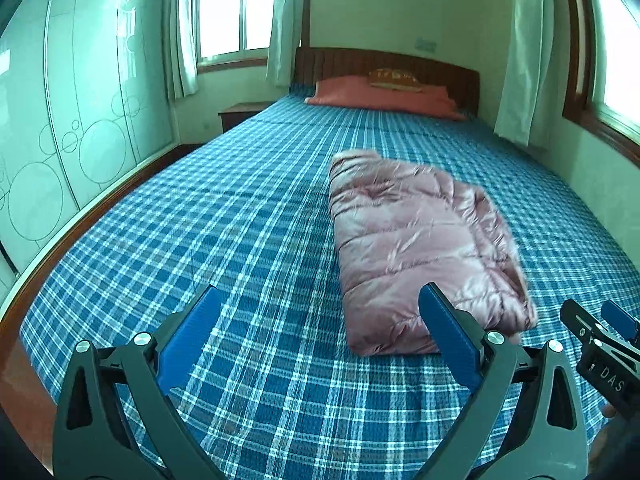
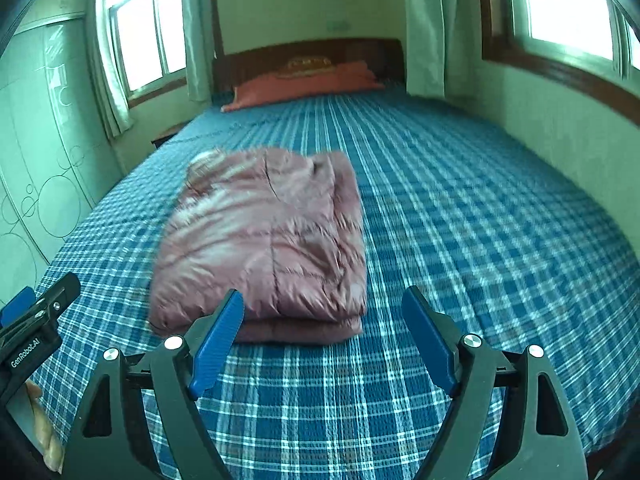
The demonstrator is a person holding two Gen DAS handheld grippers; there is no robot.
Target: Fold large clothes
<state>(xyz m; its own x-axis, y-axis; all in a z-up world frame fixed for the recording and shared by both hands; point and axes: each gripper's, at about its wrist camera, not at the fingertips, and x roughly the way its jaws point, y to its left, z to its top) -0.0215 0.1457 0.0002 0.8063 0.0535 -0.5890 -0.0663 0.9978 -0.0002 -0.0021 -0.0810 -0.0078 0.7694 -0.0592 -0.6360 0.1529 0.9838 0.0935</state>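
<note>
A pink quilted down jacket (image 1: 416, 248) lies folded into a thick rectangle on the blue plaid bed (image 1: 240, 216). It also shows in the right wrist view (image 2: 264, 240), with stacked layers at its near edge. My left gripper (image 1: 320, 300) is open and empty, above the bed just left of and short of the jacket's near end. My right gripper (image 2: 324, 300) is open and empty, just short of the jacket's near right corner. The right gripper's tip shows at the left wrist view's right edge (image 1: 600, 328). The left gripper's tip shows at the right wrist view's left edge (image 2: 36, 308).
A red pillow (image 1: 380, 96) lies at the wooden headboard (image 1: 384, 64). A wardrobe with circle patterns (image 1: 60, 128) stands left of the bed, with a nightstand (image 1: 240, 114) beyond. Curtained windows are at the back left (image 1: 232, 8) and on the right wall (image 2: 568, 4).
</note>
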